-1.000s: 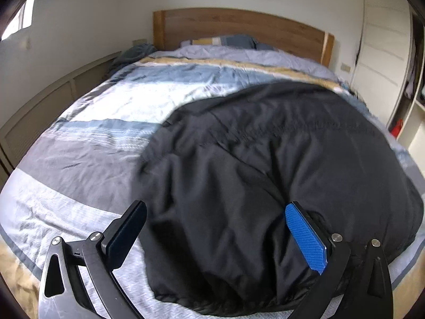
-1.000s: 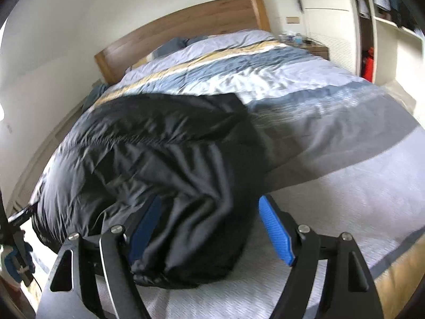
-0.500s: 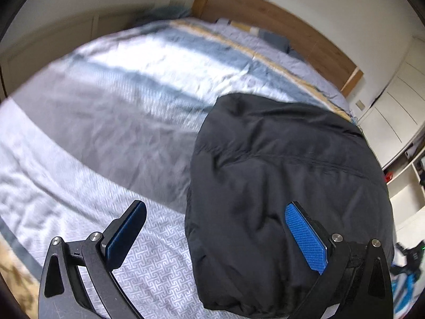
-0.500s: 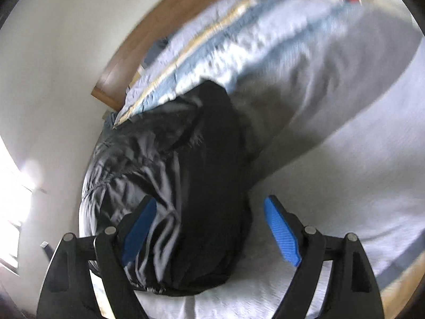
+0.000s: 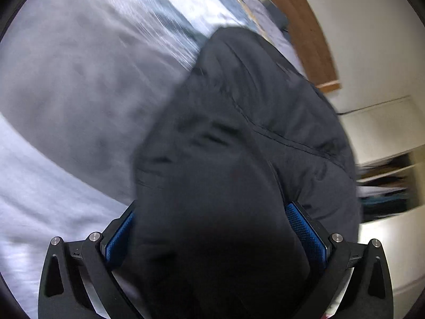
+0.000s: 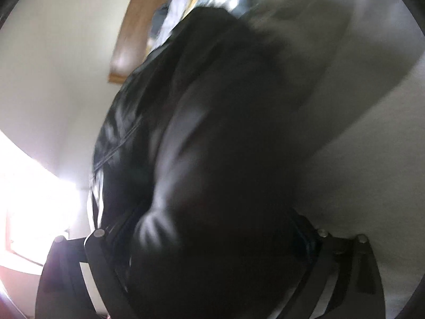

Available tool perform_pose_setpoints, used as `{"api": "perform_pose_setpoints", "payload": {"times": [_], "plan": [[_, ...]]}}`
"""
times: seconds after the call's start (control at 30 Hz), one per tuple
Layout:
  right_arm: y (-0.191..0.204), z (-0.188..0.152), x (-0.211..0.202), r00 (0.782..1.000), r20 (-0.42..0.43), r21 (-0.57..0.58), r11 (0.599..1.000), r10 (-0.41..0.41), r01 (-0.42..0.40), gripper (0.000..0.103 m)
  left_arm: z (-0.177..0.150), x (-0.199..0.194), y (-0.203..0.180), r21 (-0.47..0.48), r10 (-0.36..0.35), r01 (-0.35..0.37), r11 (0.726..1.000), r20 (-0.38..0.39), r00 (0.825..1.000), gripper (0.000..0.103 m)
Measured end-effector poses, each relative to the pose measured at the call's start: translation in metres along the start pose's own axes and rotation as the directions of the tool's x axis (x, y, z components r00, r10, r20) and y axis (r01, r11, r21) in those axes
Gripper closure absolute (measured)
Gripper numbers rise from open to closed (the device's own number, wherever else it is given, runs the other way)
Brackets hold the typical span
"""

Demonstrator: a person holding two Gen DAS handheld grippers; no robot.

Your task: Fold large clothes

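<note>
Black padded jacket lies on the bed's striped duvet, bunched between both grippers. Left gripper fingers spread wide, fabric filling the gap. Right gripper fingers likewise wide, jacket between them; grip unclear through blur.

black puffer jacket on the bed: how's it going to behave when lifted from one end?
The black jacket looks floppy: it creases and bulges between the left gripper fingers, so the free end will likely sag. Quilted padding suggests it is light for its bulk. The shell shows sheen in the right wrist view, so it may slip.

Jacket on bed, headboard behind
</note>
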State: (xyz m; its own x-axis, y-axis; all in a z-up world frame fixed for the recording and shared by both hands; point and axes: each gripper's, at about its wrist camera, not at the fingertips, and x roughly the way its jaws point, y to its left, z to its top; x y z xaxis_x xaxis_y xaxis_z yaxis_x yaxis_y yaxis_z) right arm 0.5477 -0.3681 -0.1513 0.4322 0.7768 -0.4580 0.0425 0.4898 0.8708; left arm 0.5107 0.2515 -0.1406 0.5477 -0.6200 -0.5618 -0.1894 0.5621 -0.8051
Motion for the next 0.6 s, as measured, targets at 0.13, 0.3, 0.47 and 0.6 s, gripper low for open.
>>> {"api": "perform_pose_setpoints", "payload": {"times": [0.13,0.3,0.47,0.6], "plan": [[-0.002,-0.002,0.013,1.000,-0.011,-0.008,1.000,-0.022,0.021,0.001,-0.007,0.015,-0.001,-0.017,-0.064,0.063,0.998,-0.080,0.995,0.001],[0.008,-0.006,0.020,0.996,0.011,-0.013,0.996,-0.084,0.084,0.000,-0.015,0.023,-0.021,-0.005,-0.013,0.013,1.000,-0.092,0.996,0.013],[0.048,-0.007,0.021,0.996,0.025,-0.080,0.993,-0.081,0.083,0.027,-0.025,0.010,-0.072,0.101,-0.025,0.030,0.994,-0.049,0.998,0.069],[0.099,-0.004,0.010,0.998,0.055,-0.182,0.982,-0.037,0.046,0.060,-0.032,-0.007,-0.122,0.185,-0.051,0.050,0.981,-0.004,0.999,0.077]]}}
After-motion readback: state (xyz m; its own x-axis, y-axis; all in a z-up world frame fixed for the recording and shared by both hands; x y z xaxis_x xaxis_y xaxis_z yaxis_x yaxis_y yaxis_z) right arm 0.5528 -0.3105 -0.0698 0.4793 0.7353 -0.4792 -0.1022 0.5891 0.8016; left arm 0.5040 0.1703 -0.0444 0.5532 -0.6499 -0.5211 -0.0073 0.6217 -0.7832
